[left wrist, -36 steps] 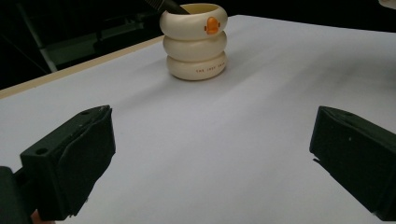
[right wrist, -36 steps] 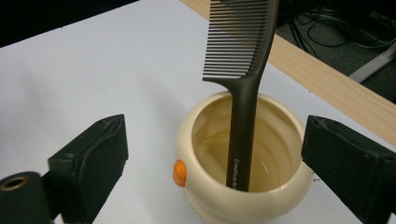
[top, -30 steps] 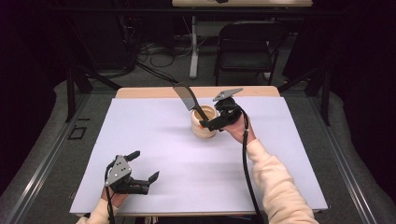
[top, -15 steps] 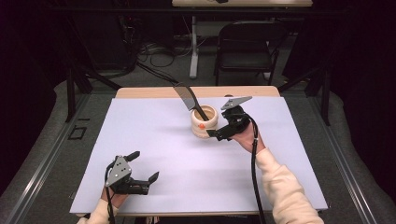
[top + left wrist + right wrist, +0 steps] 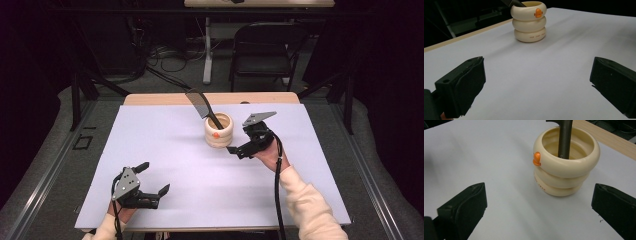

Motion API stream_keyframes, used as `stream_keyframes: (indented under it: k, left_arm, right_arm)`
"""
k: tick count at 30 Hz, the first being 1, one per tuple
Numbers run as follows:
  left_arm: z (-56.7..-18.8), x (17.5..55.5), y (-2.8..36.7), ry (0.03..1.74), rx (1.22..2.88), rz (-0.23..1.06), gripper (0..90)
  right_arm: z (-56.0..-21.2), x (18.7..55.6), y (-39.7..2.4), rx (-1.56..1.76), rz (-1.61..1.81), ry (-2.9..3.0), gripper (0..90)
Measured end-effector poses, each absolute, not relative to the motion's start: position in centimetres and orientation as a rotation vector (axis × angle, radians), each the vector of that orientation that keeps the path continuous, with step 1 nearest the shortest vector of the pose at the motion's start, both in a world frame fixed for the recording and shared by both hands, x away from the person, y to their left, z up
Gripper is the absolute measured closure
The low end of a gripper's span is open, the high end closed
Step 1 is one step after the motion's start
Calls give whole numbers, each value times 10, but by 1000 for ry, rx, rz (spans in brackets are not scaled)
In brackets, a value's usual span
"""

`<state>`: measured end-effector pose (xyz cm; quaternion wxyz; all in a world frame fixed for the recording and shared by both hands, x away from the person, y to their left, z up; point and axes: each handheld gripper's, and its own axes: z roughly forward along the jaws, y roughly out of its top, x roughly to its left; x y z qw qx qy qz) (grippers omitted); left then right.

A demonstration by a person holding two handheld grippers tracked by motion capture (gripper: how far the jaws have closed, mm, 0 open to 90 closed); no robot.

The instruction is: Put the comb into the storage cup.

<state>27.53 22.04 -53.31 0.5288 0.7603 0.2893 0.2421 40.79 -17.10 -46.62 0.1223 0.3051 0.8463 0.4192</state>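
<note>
Nearest the person, the left gripper (image 5: 152, 180) hovers low over the white surface (image 5: 190, 165) with its fingers (image 5: 461, 87) spread wide and nothing between them. Farther out, the right gripper (image 5: 237, 149) sits just beside the cream ringed holder (image 5: 218, 131), its fingers apart and empty. A black spatula (image 5: 200, 106) stands tilted inside the holder.
</note>
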Motion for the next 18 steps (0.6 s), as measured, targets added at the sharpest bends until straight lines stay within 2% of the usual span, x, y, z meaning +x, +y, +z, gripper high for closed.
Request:
stream_keyframes:
  k: [18]
  left_arm:
    - [-533, 275, 221, 693, 1815, 577, 1]
  right_arm:
    - [-466, 377, -181, 838, 1228, 2453, 0]
